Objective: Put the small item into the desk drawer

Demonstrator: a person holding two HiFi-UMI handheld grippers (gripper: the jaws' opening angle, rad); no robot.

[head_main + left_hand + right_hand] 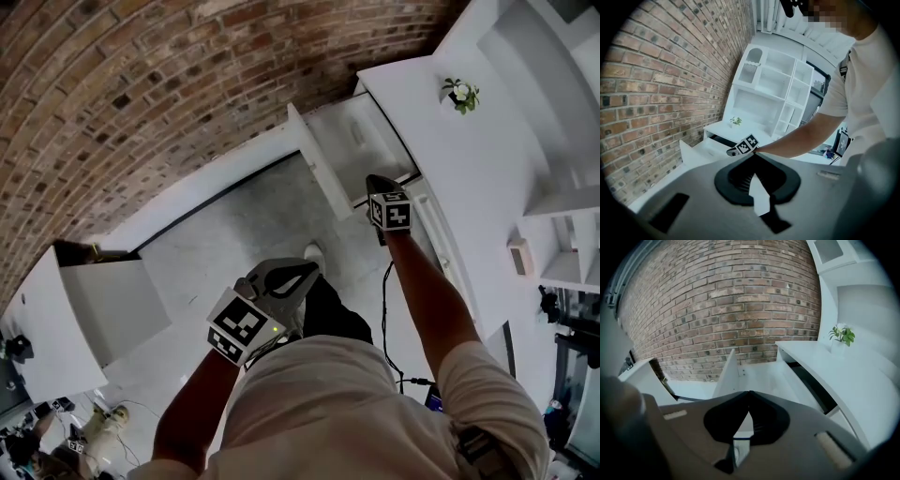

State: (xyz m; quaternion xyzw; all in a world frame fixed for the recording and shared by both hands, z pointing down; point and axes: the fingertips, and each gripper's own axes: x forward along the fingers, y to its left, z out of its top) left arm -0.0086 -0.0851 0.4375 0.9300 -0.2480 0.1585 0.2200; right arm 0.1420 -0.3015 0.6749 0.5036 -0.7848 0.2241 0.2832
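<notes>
The white desk (pixel 469 178) has its drawer (pixel 352 141) pulled out, showing a pale bare bottom. My right gripper (pixel 372 179) hovers at the drawer's near corner, jaws shut with nothing between them. In the right gripper view its tips (pixel 749 393) meet above the drawer's bottom (pixel 764 373), with the front panel (pixel 725 373) to the left. My left gripper (pixel 312 267) hangs lower, over the floor and near my body. Its jaws also look shut and empty (pixel 753 156). From the left gripper view, the right gripper (pixel 733 151) reaches over the drawer (pixel 701 150). I see no small item anywhere.
A potted plant (pixel 460 94) stands on the desk top. White shelves (pixel 562 234) rise behind the desk. A brick wall (pixel 141 94) runs along the far side. A white open-fronted box unit (pixel 94 300) stands at the left. A black cable (pixel 383 319) hangs along my right arm.
</notes>
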